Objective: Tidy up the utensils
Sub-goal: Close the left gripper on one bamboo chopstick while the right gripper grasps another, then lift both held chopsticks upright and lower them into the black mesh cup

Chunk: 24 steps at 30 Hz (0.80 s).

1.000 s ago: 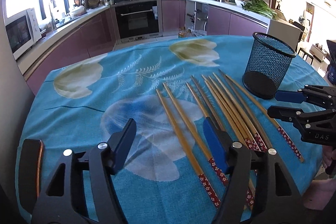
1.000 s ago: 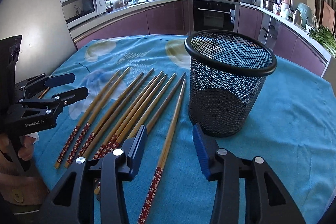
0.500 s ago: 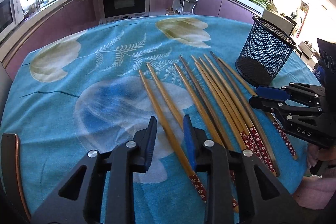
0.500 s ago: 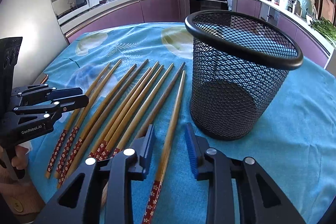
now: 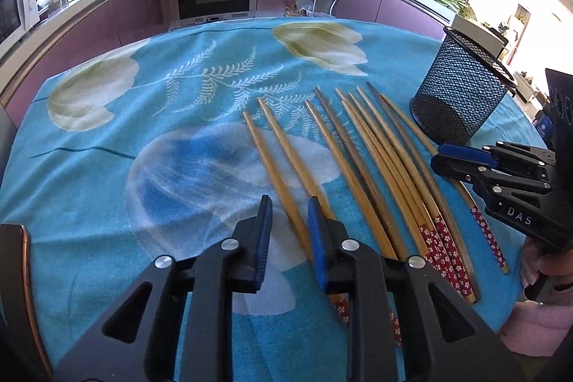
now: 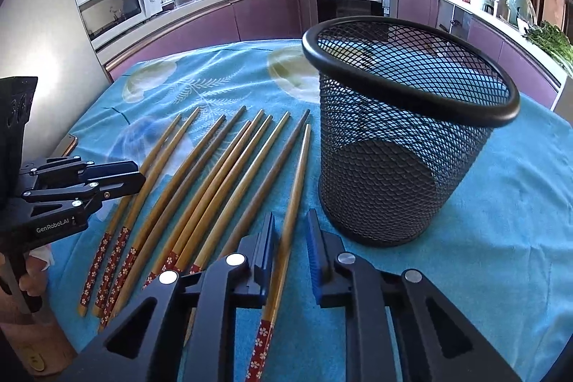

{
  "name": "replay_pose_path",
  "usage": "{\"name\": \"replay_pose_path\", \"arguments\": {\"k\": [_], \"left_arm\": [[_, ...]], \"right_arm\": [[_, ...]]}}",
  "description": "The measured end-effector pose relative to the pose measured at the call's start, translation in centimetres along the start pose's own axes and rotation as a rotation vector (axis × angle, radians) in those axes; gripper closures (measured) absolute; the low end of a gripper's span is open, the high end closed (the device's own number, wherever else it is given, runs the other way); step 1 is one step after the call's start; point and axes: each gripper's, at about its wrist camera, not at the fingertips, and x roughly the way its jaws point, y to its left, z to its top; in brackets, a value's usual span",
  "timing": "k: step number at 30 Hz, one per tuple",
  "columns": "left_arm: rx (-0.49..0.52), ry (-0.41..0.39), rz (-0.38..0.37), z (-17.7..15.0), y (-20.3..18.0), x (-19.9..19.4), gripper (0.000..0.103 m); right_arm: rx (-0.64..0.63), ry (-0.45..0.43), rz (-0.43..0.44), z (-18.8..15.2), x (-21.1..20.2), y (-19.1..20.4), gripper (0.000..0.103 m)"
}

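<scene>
Both grippers are matte black plastic clamps with triangular cut-outs in their arms and round silver rivets at the pivots. The left gripper [image 5: 288, 221] has jaws lined with ribbed blue pads [image 5: 265, 231]. The right gripper [image 6: 290, 238] has the same build, with brighter blue pads [image 6: 312, 249] on its jaws. Seen side-on from the other camera, the left gripper bears white "GenRobot.AI" lettering and small silver screws, and the right one bears white "DAS" letters. Bare fingers [image 6: 28, 281] wrap the left handle. A pink sleeve [image 5: 537, 328] covers the right arm.
</scene>
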Motion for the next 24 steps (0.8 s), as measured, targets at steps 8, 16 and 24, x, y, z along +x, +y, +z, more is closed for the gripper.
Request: {"name": "replay_pose_path", "arguments": {"k": [8,16,24], "left_arm": [[-0.072,-0.025,0.052,-0.2,0.5,-0.5,0.095],[-0.071,-0.083,-0.018,0.1,1.1,-3.7,0.096],[-0.034,-0.203,-0.151,1.6,-0.4,-9.0,0.096]], "right_arm": [[0.05,-0.012,0.057,-0.4,-0.9,-1.0,0.097],[0.028,-0.084,0.159,0.0,-4.3,-0.9,0.097],[0.027,-0.187,0.228,1.1,-8.4,-1.4,0.097]]}}
